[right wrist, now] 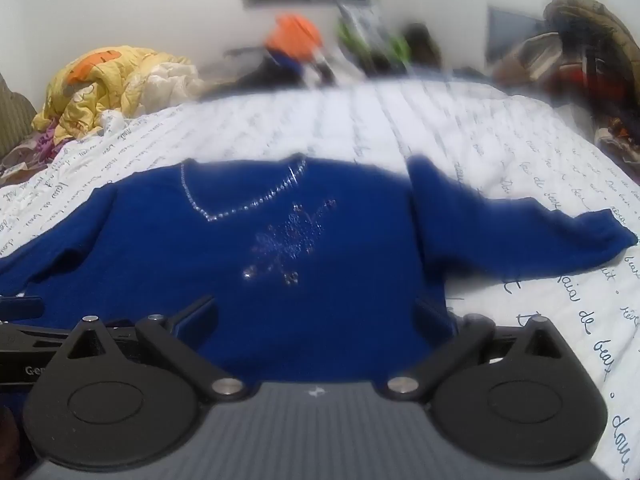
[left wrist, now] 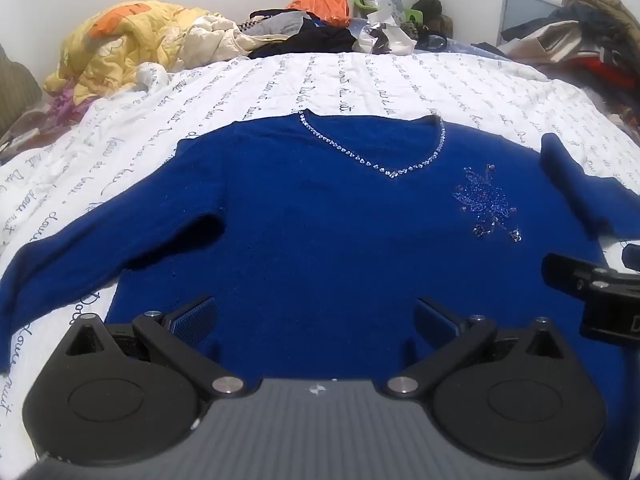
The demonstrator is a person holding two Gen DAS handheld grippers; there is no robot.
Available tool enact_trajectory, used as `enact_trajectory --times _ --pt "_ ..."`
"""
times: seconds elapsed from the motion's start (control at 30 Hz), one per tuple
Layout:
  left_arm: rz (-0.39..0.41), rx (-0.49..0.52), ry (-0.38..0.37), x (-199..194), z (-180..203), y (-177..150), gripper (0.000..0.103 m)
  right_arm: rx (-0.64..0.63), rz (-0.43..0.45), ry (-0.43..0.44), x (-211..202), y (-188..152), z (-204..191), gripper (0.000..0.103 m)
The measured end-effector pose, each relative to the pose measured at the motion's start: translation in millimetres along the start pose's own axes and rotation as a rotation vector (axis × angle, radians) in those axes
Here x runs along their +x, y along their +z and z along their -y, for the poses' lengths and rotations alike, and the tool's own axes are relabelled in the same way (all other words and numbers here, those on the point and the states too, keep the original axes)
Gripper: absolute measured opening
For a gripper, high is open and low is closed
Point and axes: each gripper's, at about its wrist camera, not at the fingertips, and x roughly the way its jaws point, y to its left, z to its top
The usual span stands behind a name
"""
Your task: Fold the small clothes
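The blue sweater [left wrist: 320, 220] lies flat on the bed [left wrist: 360, 80]; both hand-held grippers, left [left wrist: 314, 320] and right [right wrist: 316, 316], are wide open, holding nothing; grab the hem evenly.

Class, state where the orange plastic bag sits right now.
In the left wrist view, the orange plastic bag sits at the bed's far end, atop dark clothes.
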Motion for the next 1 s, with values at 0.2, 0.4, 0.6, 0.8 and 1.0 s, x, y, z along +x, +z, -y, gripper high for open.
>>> enact_trajectory --times 0.2,0.4,0.6,0.8,1.0 --pt "0.003 -0.014 -0.005 0.4 -3.2 -4.3 0.103 0.008 -0.008 0.004 -2.6 -3.5 9.2 0.103" --pt "0.005 -0.02 -0.013 -2.5 -3.4 -3.2 0.103 -0.018 -0.021 -0.032 9.2 -0.1 2.1 0.103" --pt "0.024 -0.015 -0.026 -3.7 -3.3 -0.5 0.103 -0.014 -0.021 -0.04 5.6 -1.9 1.2 0.103" --pt "0.037 -0.021 -0.037 -3.5 -1.9 -0.4 0.103 -0.01 -0.025 -0.039 7.8 -3.0 5.5 0.103" --pt "0.059 -0.018 -0.039 -7.0 -1.2 -2.3 0.103 0.003 -0.029 -0.029 9.4 -2.8 7.2 0.103"
